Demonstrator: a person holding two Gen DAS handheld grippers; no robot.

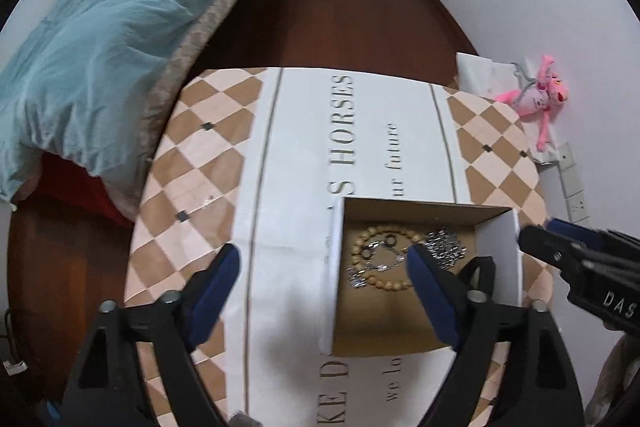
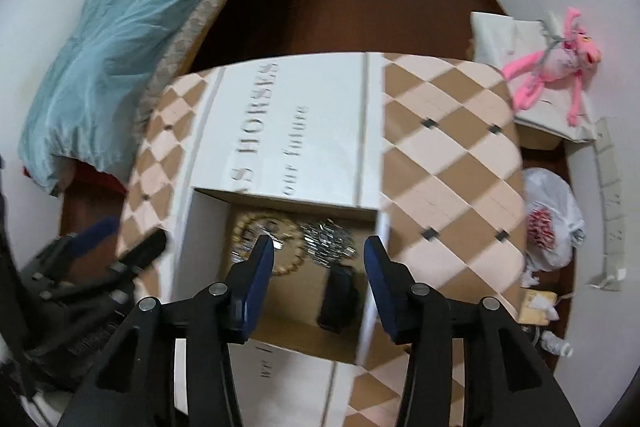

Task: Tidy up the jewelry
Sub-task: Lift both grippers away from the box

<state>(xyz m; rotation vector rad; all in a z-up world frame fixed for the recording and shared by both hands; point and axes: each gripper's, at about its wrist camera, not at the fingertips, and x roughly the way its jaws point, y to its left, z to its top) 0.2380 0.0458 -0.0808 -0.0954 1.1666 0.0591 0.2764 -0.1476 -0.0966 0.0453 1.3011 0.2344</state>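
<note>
Your left gripper [image 1: 324, 273] hangs with its jaws spread wide and nothing between the pads; one blue finger is over the white table runner [image 1: 304, 147], the other over the open cardboard box [image 1: 400, 335], so the box's white left wall stands between them. Your right gripper [image 2: 319, 255] is released too, jaws part-way apart over the box [image 2: 296, 331], pressing on nothing. Inside it a wooden bead bracelet [image 1: 390, 285] lies beside a heap of silver chain [image 1: 446, 247], with a silver link chain [image 1: 376, 265] across the beads. In the right wrist view a small black object [image 2: 338, 303] lies on the box floor, just below the jaws; too blurred to name.

The box sits on a table with a tan-and-cream diamond cloth [image 1: 192, 167]. A bed with a teal duvet [image 1: 104, 39] crowds the table's left edge. At the right wall: a Pink Panther plush [image 2: 556, 63] and a white plastic bag with red print [image 2: 548, 219].

The runner reads "S HORSES", "ur future", "KE D", "we lo". The right gripper's body shows "DAS"
</note>
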